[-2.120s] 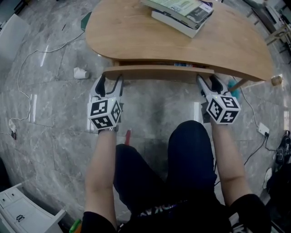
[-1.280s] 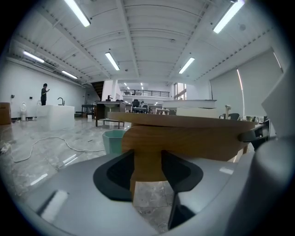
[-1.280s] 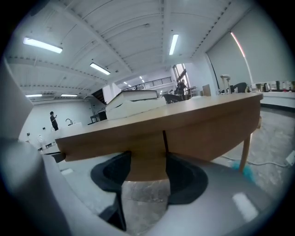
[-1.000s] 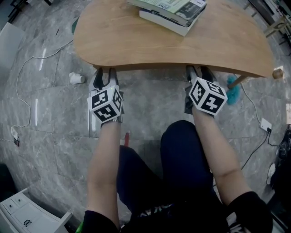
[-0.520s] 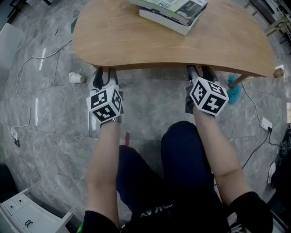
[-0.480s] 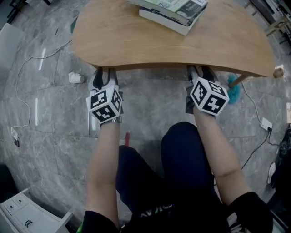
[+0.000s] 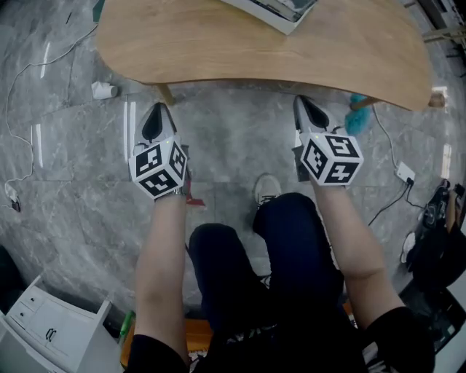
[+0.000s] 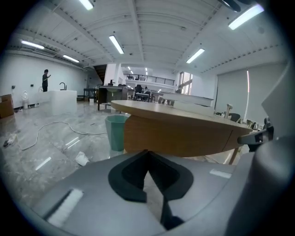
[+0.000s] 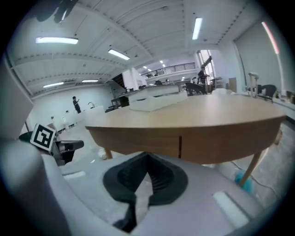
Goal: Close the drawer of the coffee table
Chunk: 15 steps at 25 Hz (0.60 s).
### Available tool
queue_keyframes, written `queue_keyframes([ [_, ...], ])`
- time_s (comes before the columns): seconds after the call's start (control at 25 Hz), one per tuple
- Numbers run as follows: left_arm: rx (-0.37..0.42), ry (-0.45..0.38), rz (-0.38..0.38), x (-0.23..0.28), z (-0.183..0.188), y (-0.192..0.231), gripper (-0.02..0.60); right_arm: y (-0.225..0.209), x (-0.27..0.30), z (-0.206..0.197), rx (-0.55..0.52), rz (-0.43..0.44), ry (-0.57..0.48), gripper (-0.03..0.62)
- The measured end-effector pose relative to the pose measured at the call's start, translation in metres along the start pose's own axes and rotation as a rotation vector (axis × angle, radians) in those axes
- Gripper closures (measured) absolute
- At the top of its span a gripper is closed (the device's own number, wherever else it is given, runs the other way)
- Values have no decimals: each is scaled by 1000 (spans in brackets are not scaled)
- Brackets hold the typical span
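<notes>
The wooden coffee table (image 7: 255, 51) fills the top of the head view. Its drawer front (image 9: 147, 140) sits flush under the tabletop, with one thin vertical seam showing. My left gripper (image 7: 158, 111) hangs over the floor just short of the table's near edge. Its jaws are closing and their tips meet with nothing between them (image 8: 146, 153). My right gripper (image 7: 303, 103) is level with it on the right, also clear of the edge. Its jaws are closing too, tips together and empty (image 9: 147, 156). Neither gripper touches the table.
Stacked books (image 7: 273, 9) lie on the far side of the tabletop. On the floor are a white crumpled object (image 7: 102, 89), a teal brush (image 7: 357, 120), cables (image 7: 22, 167), a wall plug (image 7: 404, 173) and a white cabinet (image 7: 44, 320). A teal bin (image 8: 116, 131) stands beyond the table.
The drawer, open at first, was pushed in flush. Since then both grippers have drawn back from the table edge and their jaws have gone from open to closed.
</notes>
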<state>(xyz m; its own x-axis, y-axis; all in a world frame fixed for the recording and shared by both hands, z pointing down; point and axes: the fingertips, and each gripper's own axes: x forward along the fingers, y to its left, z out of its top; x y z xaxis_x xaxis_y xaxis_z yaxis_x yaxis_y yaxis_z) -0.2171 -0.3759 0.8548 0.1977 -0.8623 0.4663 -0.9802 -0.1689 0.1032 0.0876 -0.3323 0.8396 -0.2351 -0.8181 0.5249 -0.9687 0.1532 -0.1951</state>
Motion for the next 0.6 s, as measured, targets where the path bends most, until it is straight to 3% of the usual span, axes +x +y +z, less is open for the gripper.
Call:
queue_keyframes([
  [0.24,-26,134,7,-96,51,-32,577,55,-74,70,-104,88,144,592],
  [0.44,-69,171,-3,-192,143,-65,577,118,-146,157,-180,168,185,592],
  [0.6,-54,179,-80,-264,208,-100,577,171,-210,209,-185,242,186,592],
])
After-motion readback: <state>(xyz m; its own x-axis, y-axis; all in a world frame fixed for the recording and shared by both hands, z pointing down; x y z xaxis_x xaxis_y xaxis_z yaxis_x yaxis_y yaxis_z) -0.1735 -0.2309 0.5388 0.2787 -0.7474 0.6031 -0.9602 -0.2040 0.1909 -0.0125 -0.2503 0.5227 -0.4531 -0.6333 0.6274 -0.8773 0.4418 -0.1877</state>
